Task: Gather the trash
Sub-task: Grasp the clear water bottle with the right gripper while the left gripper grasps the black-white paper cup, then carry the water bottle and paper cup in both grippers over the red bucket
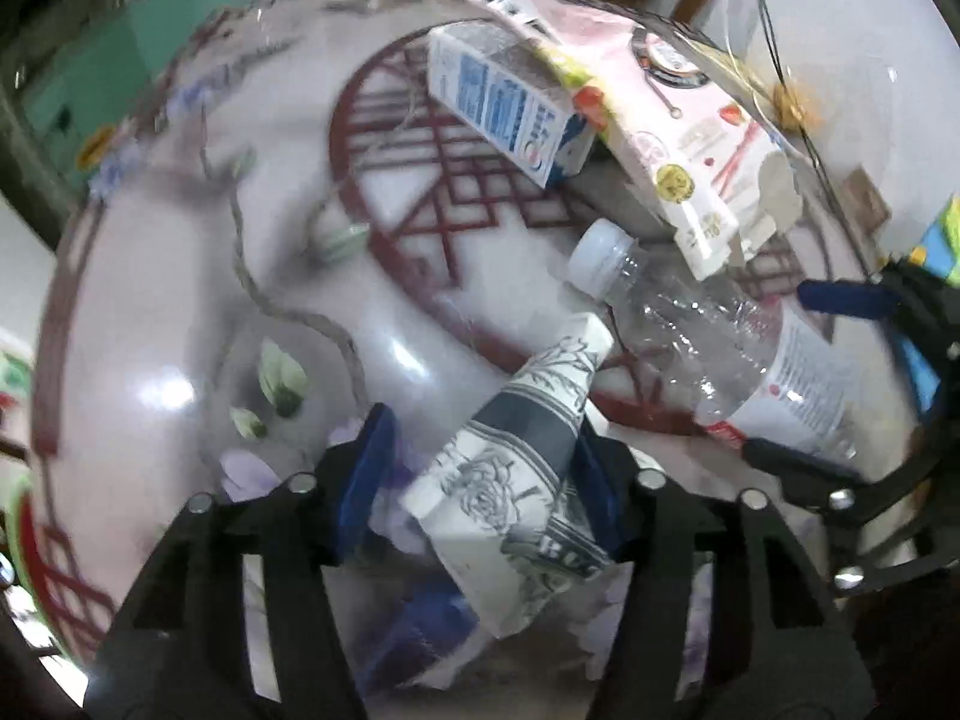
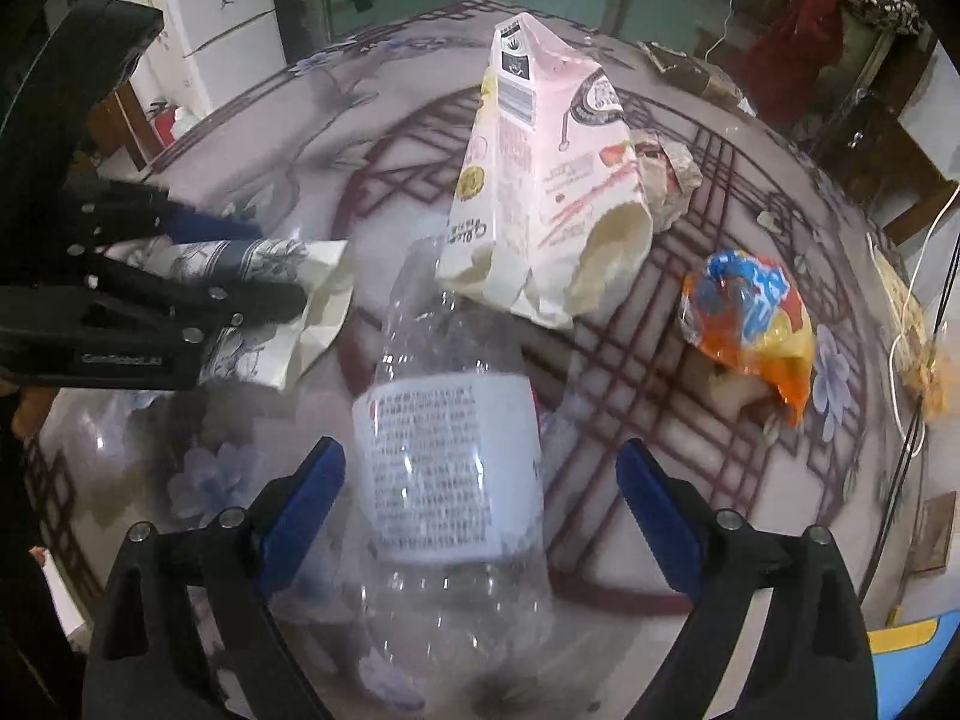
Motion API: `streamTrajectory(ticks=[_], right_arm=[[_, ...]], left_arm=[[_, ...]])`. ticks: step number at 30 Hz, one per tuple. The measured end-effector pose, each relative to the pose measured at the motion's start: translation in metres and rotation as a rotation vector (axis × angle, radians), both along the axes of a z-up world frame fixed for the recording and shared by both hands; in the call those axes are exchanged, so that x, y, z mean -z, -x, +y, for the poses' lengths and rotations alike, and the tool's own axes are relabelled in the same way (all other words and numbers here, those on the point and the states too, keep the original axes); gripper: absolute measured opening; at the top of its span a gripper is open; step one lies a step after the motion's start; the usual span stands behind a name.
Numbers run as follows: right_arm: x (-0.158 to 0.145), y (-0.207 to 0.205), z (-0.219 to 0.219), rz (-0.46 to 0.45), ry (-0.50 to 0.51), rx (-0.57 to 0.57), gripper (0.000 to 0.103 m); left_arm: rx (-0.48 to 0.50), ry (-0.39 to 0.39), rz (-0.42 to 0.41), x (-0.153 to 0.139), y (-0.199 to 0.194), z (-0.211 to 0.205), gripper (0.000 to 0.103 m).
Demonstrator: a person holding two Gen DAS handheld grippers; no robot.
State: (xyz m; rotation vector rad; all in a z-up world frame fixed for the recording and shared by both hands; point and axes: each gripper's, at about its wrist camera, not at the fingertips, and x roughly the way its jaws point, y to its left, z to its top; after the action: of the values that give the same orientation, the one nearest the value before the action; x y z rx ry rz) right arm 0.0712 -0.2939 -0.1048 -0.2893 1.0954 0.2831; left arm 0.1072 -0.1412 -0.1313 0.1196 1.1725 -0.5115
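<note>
The trash lies scattered on the patterned tabletop. The left gripper has its blue fingers on either side of a flattened paper cup with a grey floral print; the right-hand pad appears to touch the cup, but a firm clamp cannot be confirmed. The right gripper stands spread wide, its fingers on either side of a clear plastic bottle and apart from it.

Handling notes:

- Paper cup: light, soft, already creased. It probably collapses further under pressure. Take hold across the flat middle band, where the layers stack.
- Plastic bottle: appears empty, so light; thin walls are likely slippery and yield with a springy feel. The labelled mid-section gives the best hold. The white cap points toward the far side.
- Pink carton: torn open at the near end, stiff along its folded edges, and leaning over the bottle's neck. Lifting the bottle may disturb it.
- Blue-and-white carton: small, boxy, rigid; lies on the far side, just beside the pink carton.
- Orange snack wrapper: crinkled film on the right, light and slick. Pinch a bunched fold.
</note>
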Motion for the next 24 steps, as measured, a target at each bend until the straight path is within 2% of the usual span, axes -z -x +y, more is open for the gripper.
streamTrajectory(ticks=[3, 4, 5, 7, 12, 15, 24], right_arm=[[0.005, 0.002, 0.005, -0.003, 0.005, -0.007, 0.087], [0.007, 0.004, 0.008, 0.008, 0.002, -0.014, 0.080], [0.010, 0.005, 0.010, 0.019, -0.001, -0.019, 0.067], [0.016, 0.004, 0.013, 0.056, -0.002, -0.022, 0.055], [0.014, 0.007, 0.015, 0.040, 0.005, 0.011, 0.054], [0.008, 0.011, 0.022, 0.017, -0.005, 0.013, 0.054], [0.012, 0.038, 0.058, 0.131, -0.351, 0.023, 0.053]], left_arm=[[-0.016, -0.008, -0.002, -0.005, 0.002, 0.007, 0.044], [-0.037, -0.005, -0.010, -0.008, 0.003, 0.013, 0.044], [-0.052, 0.004, -0.012, -0.010, 0.005, 0.018, 0.044], [-0.092, 0.033, -0.030, -0.021, 0.009, 0.032, 0.044], [-0.131, 0.023, -0.192, -0.066, 0.034, 0.058, 0.044], [-0.157, 0.051, -0.236, -0.085, 0.043, 0.080, 0.044], [-0.241, 0.004, -0.334, -0.108, 0.060, 0.136, 0.044]])
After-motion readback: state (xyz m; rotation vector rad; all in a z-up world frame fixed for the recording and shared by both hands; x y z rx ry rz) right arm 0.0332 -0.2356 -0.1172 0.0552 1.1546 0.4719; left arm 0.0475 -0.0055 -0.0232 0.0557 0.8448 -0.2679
